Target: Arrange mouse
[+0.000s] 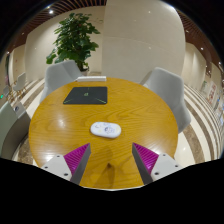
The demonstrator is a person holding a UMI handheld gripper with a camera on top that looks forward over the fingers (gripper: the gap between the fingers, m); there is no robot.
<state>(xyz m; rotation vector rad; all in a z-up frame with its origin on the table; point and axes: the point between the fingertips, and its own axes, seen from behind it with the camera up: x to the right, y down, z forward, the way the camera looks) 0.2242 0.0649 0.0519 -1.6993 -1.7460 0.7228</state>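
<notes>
A white computer mouse [105,128] lies on the round wooden table [60,125], just ahead of my fingers and a little left of the line between them. A dark grey mouse mat [86,95] lies flat farther back on the table, beyond the mouse and to its left. My gripper [112,158] is open and empty, with bare wood between its magenta pads. The mouse is apart from both fingers.
Two grey chairs stand at the table's far side, one on the left [62,74] and one on the right [168,88]. A potted green plant [76,40] stands behind them beside a wide pale column [132,38].
</notes>
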